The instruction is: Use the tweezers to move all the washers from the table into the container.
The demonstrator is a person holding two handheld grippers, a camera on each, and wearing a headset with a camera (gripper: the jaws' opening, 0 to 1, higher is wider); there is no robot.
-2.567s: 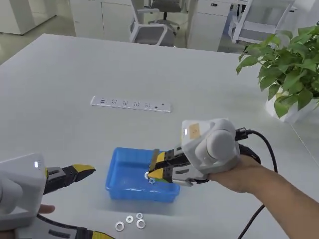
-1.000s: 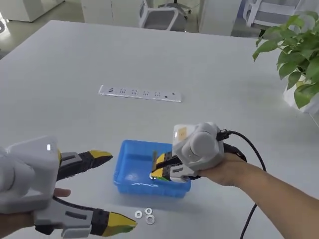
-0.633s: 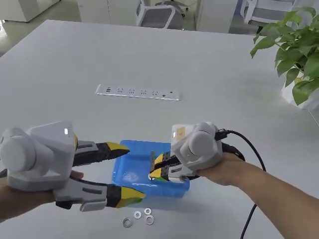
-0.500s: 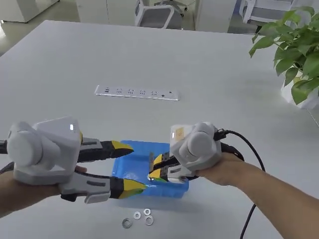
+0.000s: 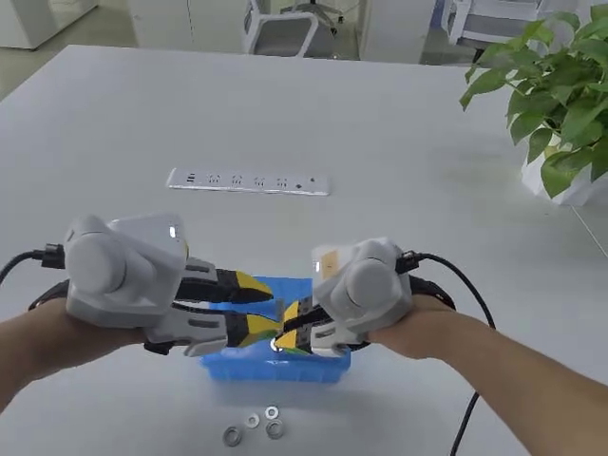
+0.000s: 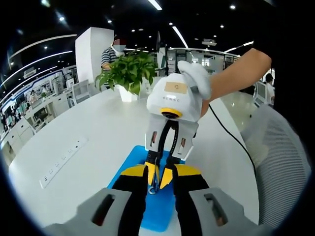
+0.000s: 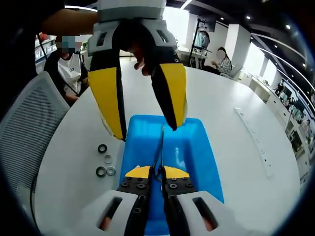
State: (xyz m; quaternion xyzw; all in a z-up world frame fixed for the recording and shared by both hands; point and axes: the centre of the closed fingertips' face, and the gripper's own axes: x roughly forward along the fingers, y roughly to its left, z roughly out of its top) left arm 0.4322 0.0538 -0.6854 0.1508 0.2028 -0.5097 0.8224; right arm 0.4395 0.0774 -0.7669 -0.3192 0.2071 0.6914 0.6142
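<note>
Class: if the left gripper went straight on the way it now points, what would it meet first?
Most likely the tweezers held by the right gripper, which point back between the open jaws of the left gripper, above the blue container. Depth is unclear.

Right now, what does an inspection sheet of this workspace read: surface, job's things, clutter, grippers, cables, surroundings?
Surface: white table, matte.
Job's things: four washers lie loose on the table beside the blue container; tweezers are held over the container.
Clutter: power strip further back on the table.
Grippers: right gripper shut on the tweezers; left gripper open, facing it above the container.
Cables: black cable trails from the right gripper.
Surroundings: potted plant at the table's far corner; office chairs beyond.
</note>
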